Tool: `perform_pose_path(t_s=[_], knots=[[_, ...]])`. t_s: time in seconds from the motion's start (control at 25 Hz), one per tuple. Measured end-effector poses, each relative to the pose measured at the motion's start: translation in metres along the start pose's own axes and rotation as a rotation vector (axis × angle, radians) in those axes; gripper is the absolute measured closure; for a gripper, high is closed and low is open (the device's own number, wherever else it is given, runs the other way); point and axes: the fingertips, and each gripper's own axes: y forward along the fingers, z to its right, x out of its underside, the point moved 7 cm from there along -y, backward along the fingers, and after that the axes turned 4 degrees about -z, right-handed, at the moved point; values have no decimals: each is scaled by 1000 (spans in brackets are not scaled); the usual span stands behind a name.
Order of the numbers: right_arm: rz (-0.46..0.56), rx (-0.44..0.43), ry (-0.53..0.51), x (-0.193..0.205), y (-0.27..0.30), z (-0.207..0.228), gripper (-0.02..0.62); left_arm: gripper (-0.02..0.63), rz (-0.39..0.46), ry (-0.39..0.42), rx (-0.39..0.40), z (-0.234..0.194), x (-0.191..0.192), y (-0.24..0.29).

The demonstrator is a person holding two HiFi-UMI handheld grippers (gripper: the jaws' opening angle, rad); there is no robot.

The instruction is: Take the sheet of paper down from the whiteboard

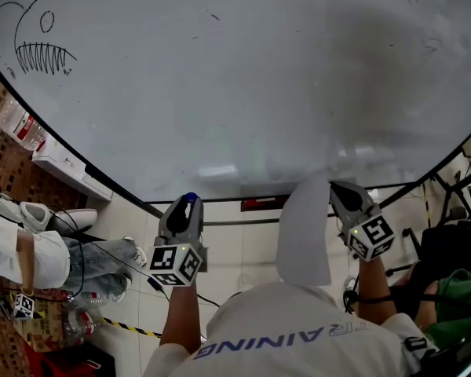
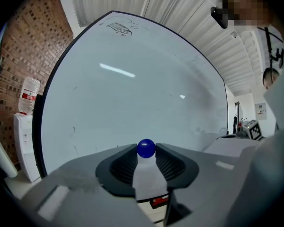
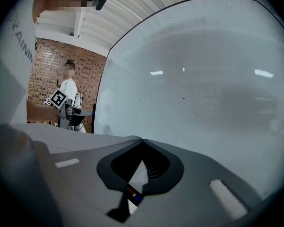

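The whiteboard (image 1: pixel 235 77) fills the upper part of the head view, with a black toothed sketch (image 1: pixel 39 49) at its top left. A white sheet of paper (image 1: pixel 304 234) hangs off the board, its top corner at the tip of my right gripper (image 1: pixel 337 185). In the right gripper view that gripper's (image 3: pixel 142 140) jaws meet at the tips, shut on the sheet's edge. My left gripper (image 1: pixel 190 201) is held level before the board's lower edge. A round blue magnet (image 2: pixel 146 148) sits pinched between the tips of my left gripper (image 2: pixel 146 154).
A red eraser (image 1: pixel 263 204) lies on the board's ledge between the grippers. A water bottle (image 1: pixel 20 124) stands on a white cabinet (image 1: pixel 63 163) at the left. A seated person (image 1: pixel 31 254) and cables are at lower left. Stands (image 1: pixel 455 195) crowd the right.
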Motion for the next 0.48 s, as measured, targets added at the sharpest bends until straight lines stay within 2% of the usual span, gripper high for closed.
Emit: perform_pose_path(t_s=[0.48], knots=[[10,-1,-9,-4,-1,1,588,477,4,4,7,5,-2,1]])
